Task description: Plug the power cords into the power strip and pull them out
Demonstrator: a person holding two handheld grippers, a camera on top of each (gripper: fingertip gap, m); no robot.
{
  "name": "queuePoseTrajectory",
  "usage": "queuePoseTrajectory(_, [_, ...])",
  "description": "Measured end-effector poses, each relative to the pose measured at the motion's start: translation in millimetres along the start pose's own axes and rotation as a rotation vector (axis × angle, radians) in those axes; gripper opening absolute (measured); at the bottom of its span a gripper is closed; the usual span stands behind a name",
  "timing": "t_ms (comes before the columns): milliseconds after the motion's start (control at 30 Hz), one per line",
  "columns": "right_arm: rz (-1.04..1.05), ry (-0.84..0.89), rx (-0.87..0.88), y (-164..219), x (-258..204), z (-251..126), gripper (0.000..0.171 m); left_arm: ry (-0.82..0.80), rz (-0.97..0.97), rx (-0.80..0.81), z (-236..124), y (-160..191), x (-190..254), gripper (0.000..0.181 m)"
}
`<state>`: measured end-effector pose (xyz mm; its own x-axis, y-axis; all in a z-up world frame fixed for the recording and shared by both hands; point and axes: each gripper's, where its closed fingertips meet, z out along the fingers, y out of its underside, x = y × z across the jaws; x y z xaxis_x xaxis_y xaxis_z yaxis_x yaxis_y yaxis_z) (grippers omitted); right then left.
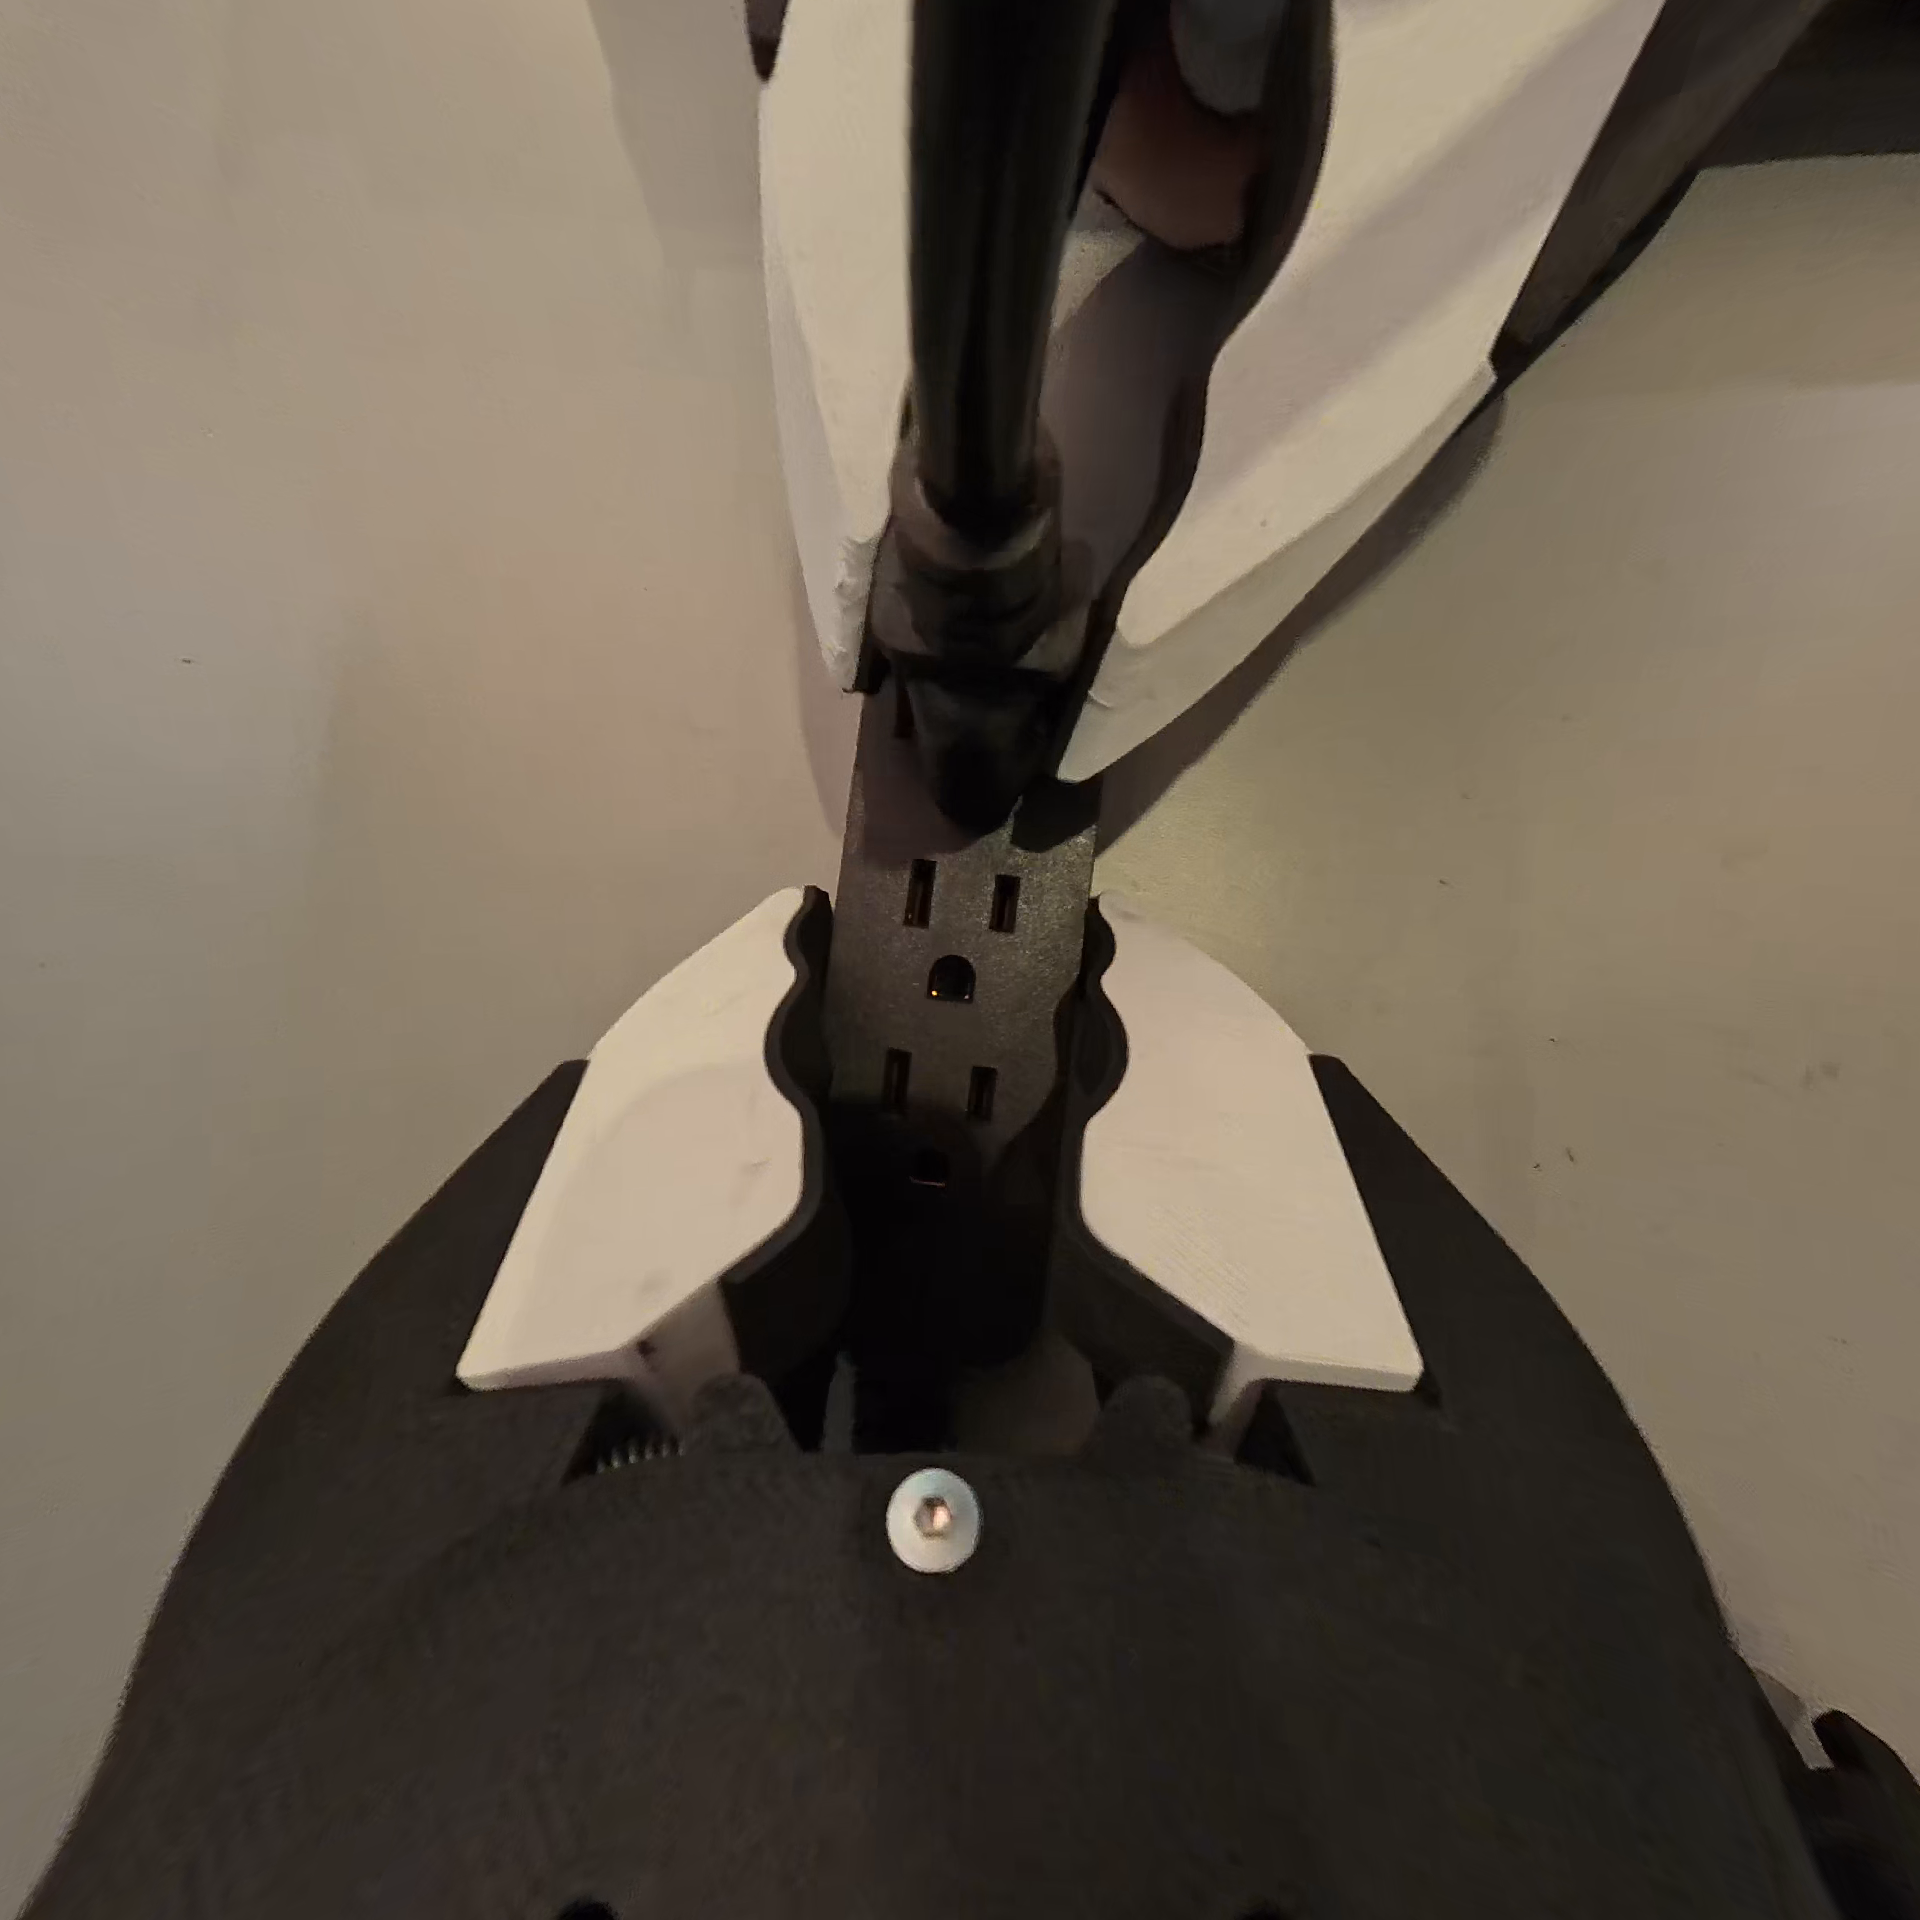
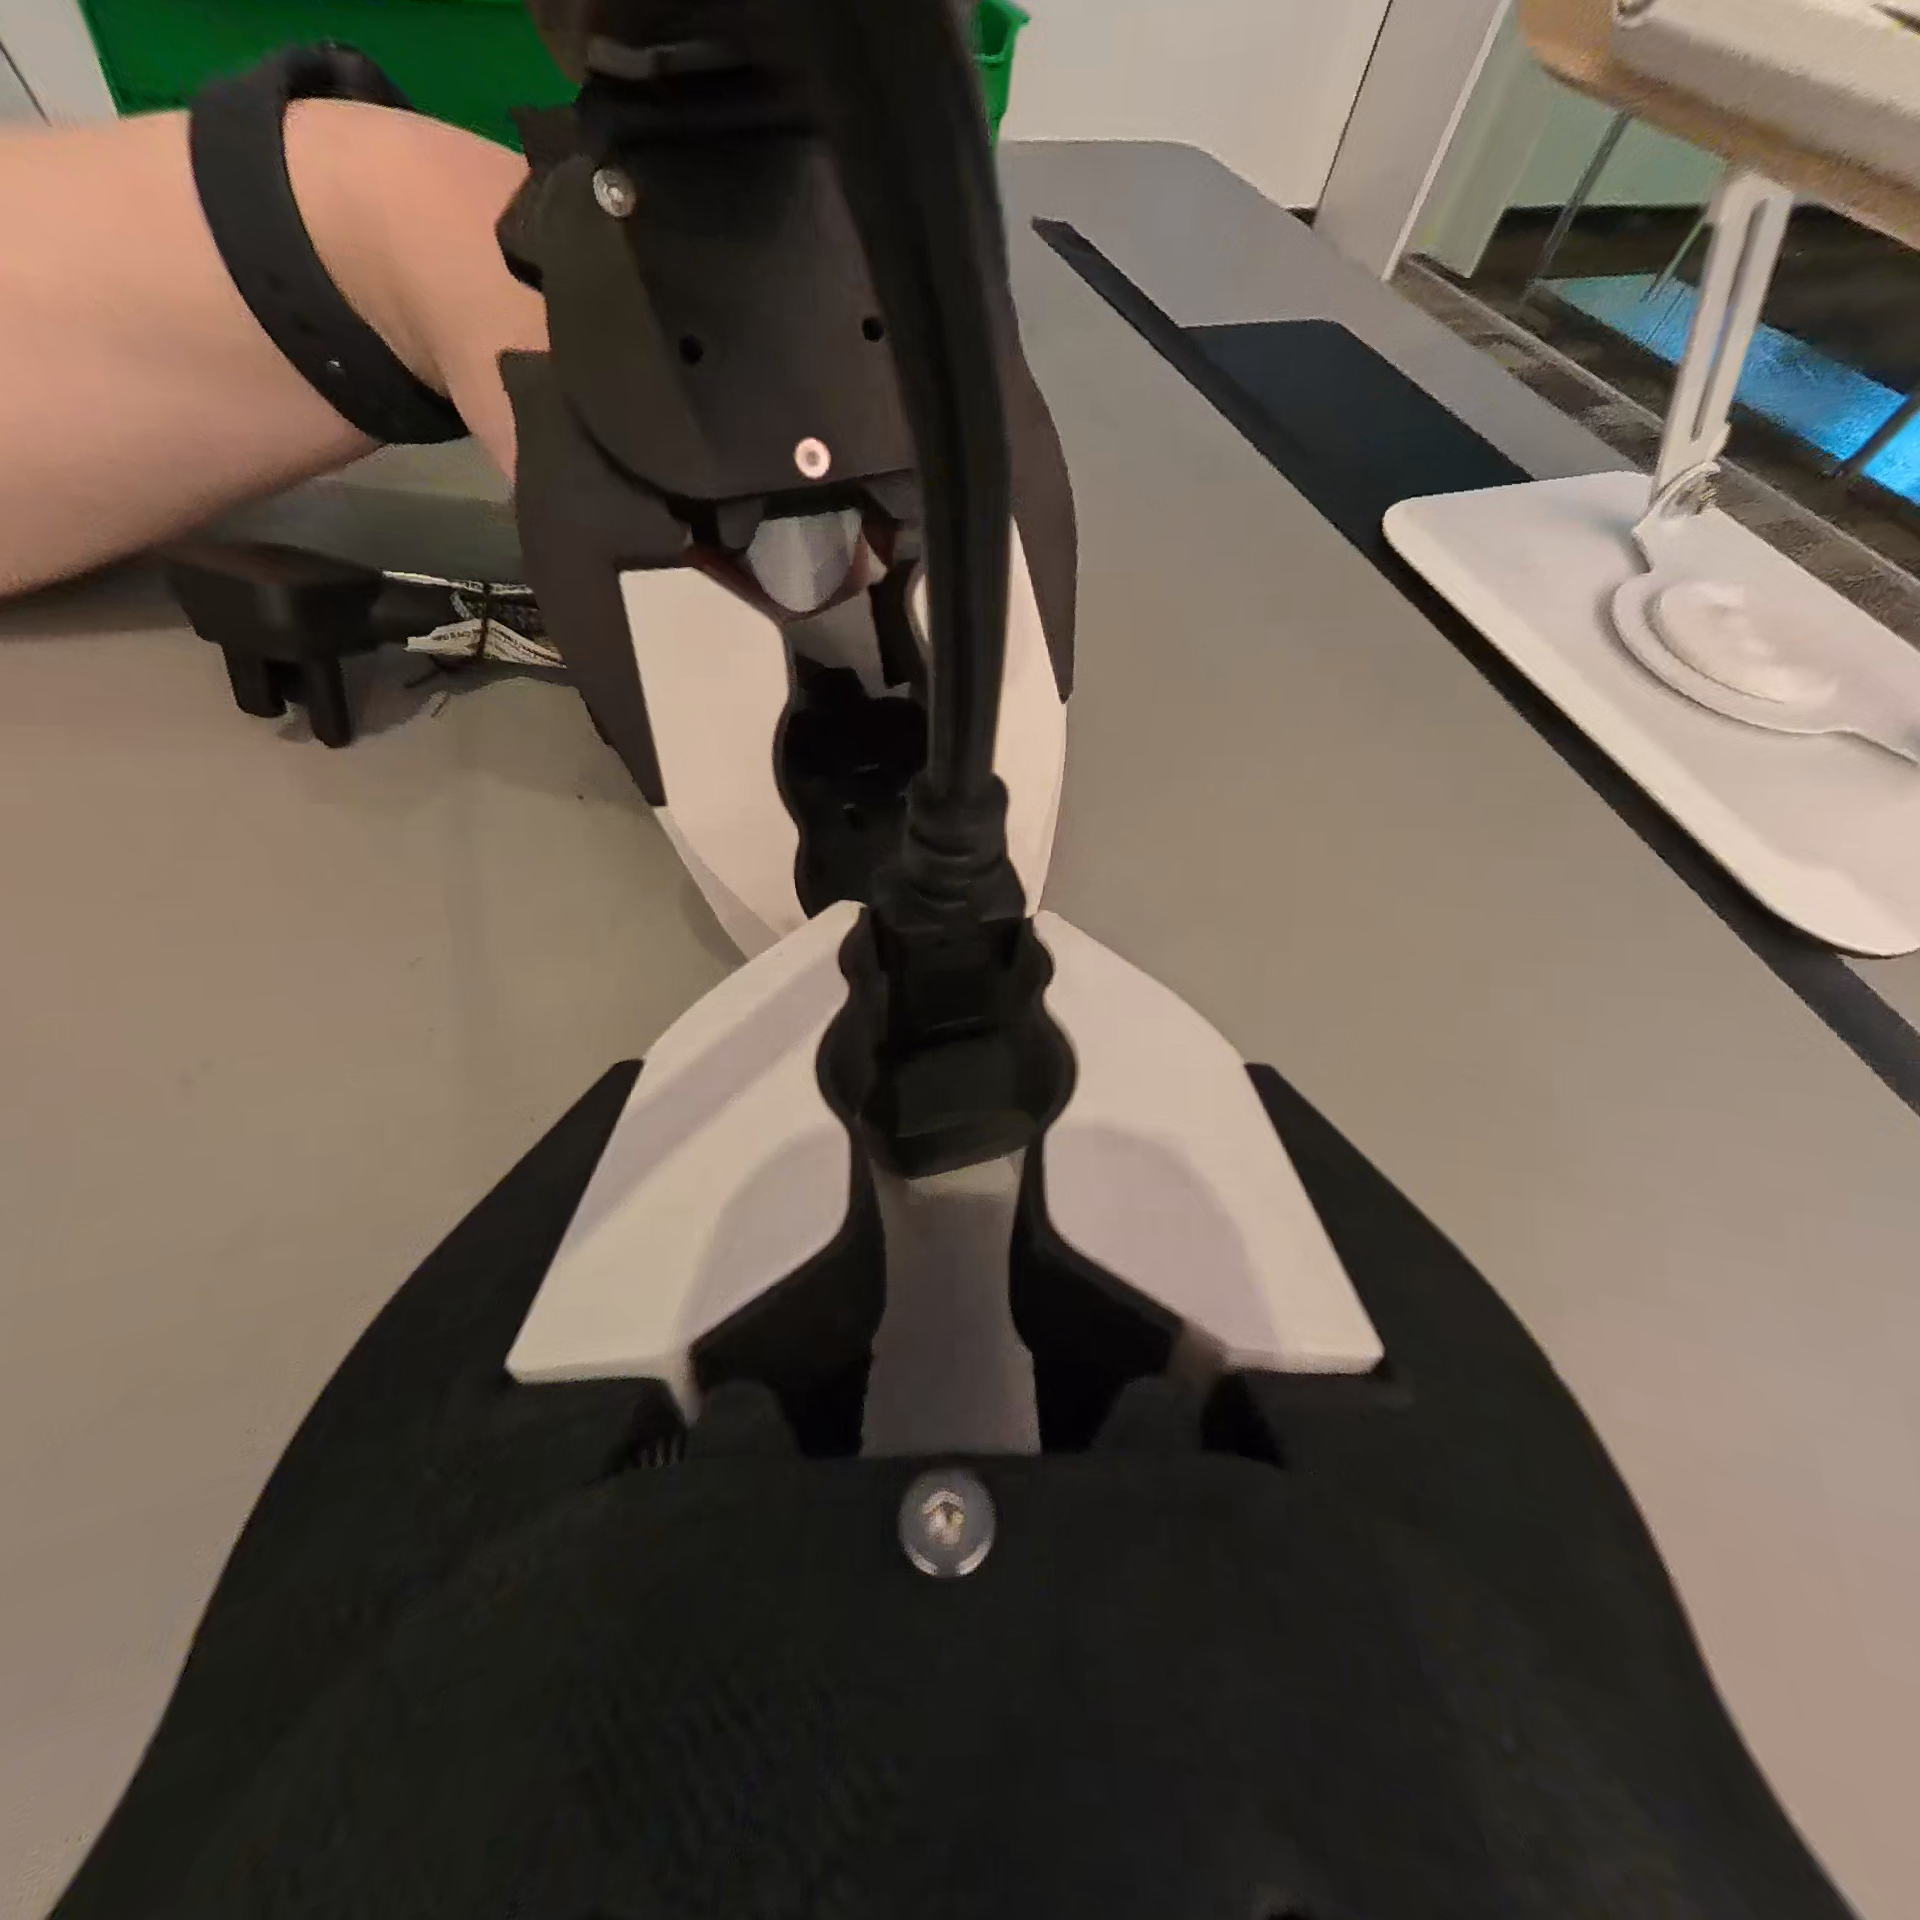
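Note:
In the left wrist view my left gripper (image 1: 961, 935) is shut on a black power strip (image 1: 961, 966), with two free outlets showing between its white fingers. My right gripper (image 1: 971, 717) comes in from above, shut on a black plug (image 1: 977, 748) whose front end sits against the strip's far outlet; no prongs show. Its thick black cord (image 1: 982, 260) runs up out of view. In the right wrist view my right gripper (image 2: 945, 935) grips the plug (image 2: 951, 1049). The left gripper (image 2: 862, 810) and the strip (image 2: 831, 748) lie just beyond it.
A person's forearm with a black wristband (image 2: 312, 239) holds the left gripper. Another black plug (image 2: 281, 634) with a tagged cord lies on the grey table (image 2: 312, 935) at the left. A white stand base (image 2: 1662, 727) sits at the right, a green bin (image 2: 312, 52) behind. There is about 5 cm between the tips of the two grippers.

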<state>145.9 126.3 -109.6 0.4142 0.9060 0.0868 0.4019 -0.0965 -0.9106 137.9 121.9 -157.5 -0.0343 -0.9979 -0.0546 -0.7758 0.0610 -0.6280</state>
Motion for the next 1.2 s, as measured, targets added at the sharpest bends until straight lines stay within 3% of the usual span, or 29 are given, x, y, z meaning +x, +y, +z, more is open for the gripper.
queuePoseTrajectory(233, [0.113, -0.057, 0.011, -1.7, -0.5, 2.2, 0.025, 0.023, -0.006, 0.028, 0.1, -3.7, 2.1, 0.044])
queuePoseTrajectory(300, [0.112, -0.066, 0.005, -1.1, -1.2, 3.8, 0.026, 0.043, -0.032, 0.144, -7.1, -21.1, 3.8, 0.046])
queuePoseTrajectory(367, [0.111, -0.067, 0.001, 1.5, -0.3, 3.6, 0.026, 0.062, -0.050, 0.219, -18.7, -31.5, 4.0, 0.029])
queuePoseTrajectory(400, [0.110, -0.064, 0.007, 1.5, 0.6, 2.7, 0.026, 0.054, -0.037, 0.204, -19.8, -27.8, 2.8, 0.018])
queuePoseTrajectory(500, [0.106, -0.064, 0.009, 1.7, 0.8, 2.1, 0.026, 0.014, -0.008, 0.202, -16.7, -27.0, 0.0, 0.021])
queuePoseTrajectory(567, [0.098, -0.065, -0.006, 3.9, 0.3, 2.6, 0.026, 0.001, 0.019, 0.157, -13.2, -26.1, 1.9, 0.012])
queuePoseTrajectory(1033, [0.016, -0.047, -0.131, 4.7, -3.9, 0.9, 0.024, -0.017, 0.004, 0.126, -13.0, -24.8, 6.9, 0.011])
queuePoseTrajectory(1200, [0.120, -0.119, -0.023, 3.7, -4.1, 0.2, 0.025, -0.012, -0.008, 0.123, -13.0, -24.1, 7.4, 0.012])
